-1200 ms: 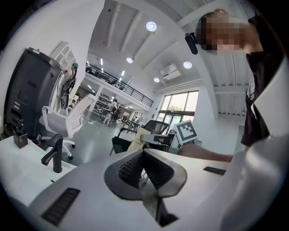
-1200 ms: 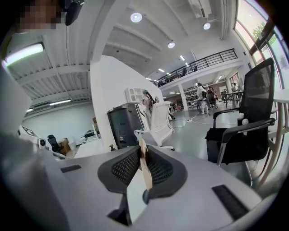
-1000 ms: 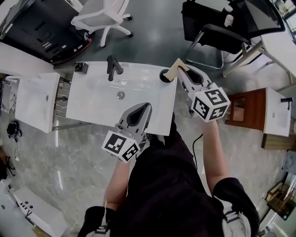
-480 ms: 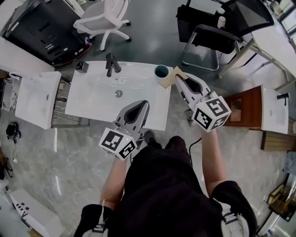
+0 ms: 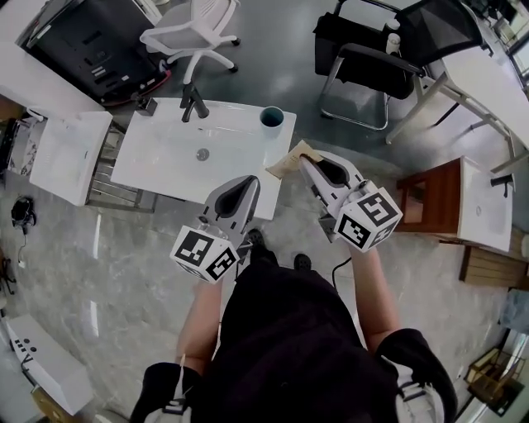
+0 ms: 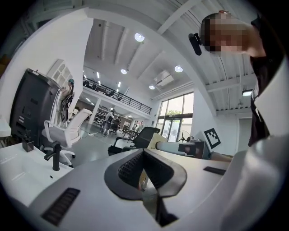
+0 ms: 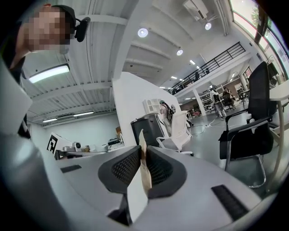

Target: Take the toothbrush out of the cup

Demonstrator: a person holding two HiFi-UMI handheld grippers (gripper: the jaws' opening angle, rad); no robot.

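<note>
A teal cup [image 5: 272,117] stands empty-looking at the far right corner of the white sink counter [image 5: 165,161]. My right gripper [image 5: 304,162] hangs off the counter's right front corner, well clear of the cup. Its jaws are closing, and the pads press a flat beige piece, the toothbrush [image 5: 289,159], between them. In the right gripper view that piece [image 7: 143,169] stands on edge between the jaws of the right gripper [image 7: 143,151] and sticks out past them. My left gripper [image 5: 250,182] is shut and empty over the counter's front edge; its pads meet in the left gripper view [image 6: 143,153].
A black faucet [image 5: 195,106] and a drain sit on the counter. A second white basin [image 5: 66,157] lies to the left, a white chair [image 5: 194,25] and a black chair [image 5: 364,62] behind, and a brown stand [image 5: 430,198] to the right.
Both grippers have drawn back from the counter toward the person. The right one carried the beige piece away from the cup, whose open mouth now shows.
</note>
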